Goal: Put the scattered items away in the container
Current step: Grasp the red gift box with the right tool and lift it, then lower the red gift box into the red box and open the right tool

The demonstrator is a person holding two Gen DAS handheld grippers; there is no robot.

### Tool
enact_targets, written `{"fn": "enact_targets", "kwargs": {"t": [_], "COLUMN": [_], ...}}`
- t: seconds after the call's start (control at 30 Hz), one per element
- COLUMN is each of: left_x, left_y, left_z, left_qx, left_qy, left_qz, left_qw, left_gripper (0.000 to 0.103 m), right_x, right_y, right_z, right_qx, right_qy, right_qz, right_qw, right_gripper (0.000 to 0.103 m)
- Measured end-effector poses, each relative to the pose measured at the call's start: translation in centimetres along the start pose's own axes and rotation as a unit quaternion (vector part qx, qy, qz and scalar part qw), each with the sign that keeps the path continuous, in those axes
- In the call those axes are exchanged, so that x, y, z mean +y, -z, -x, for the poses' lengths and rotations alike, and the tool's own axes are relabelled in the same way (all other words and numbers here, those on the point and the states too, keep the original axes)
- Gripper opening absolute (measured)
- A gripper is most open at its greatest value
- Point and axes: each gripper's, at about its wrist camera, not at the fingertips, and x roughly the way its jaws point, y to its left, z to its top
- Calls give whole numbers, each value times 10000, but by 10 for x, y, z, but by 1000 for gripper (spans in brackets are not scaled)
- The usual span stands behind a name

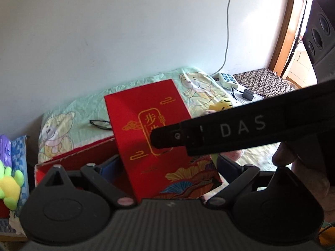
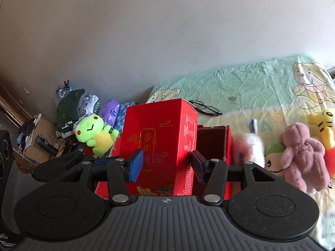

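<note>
Red box [image 2: 159, 138] upright on bed, flap raised; plush toys [image 2: 301, 154] scattered just right.

Black-rimmed glasses [image 2: 206, 107] lie on the bear-print sheet [image 2: 240, 83].

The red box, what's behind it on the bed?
Behind the red box lie black glasses on the teddy-bear sheet. The box covers one end of the glasses in the left wrist view, and whatever else sits directly behind it.

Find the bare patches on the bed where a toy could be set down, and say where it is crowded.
Free: the green sheet between the wall, the glasses and the printed bear. Crowded: right of the red box, where plush toys lie bunched together.
</note>
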Motion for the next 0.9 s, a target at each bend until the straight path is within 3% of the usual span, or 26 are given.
{"fn": "enact_targets", "kwargs": {"t": [0.2, 0.3, 0.47, 0.67, 0.77, 0.9], "left_x": [47, 65, 80, 71, 74, 84], "left_y": [-21, -36, -8, 25, 32, 32], "left_z": [21, 11, -44, -119, -148, -154], "left_qx": [-67, -26, 573, 1309, 1673, 1701], "left_qy": [-175, -170, 179, 259, 373, 503], "left_qz": [-2, -10, 109, -332, -246, -197], "left_qw": [9998, 9999, 9981, 9905, 9849, 9839], "left_gripper": [95, 95, 96, 95, 96, 99], "right_x": [35, 38, 13, -26, -33, -31], "right_y": [-39, -41, -9, 22, 22, 16], "right_z": [-10, -26, -81, -146, -158, -167], "right_qx": [180, 349, 1078, 1940, 1971, 1972], "right_qy": [-83, 55, 431, 966, 1016, 995], "right_qz": [0, 105, 89, -97, -177, -139], "right_qw": [9998, 9993, 9932, 9762, 9749, 9752], "right_gripper": [55, 56, 56, 50, 45, 52]}}
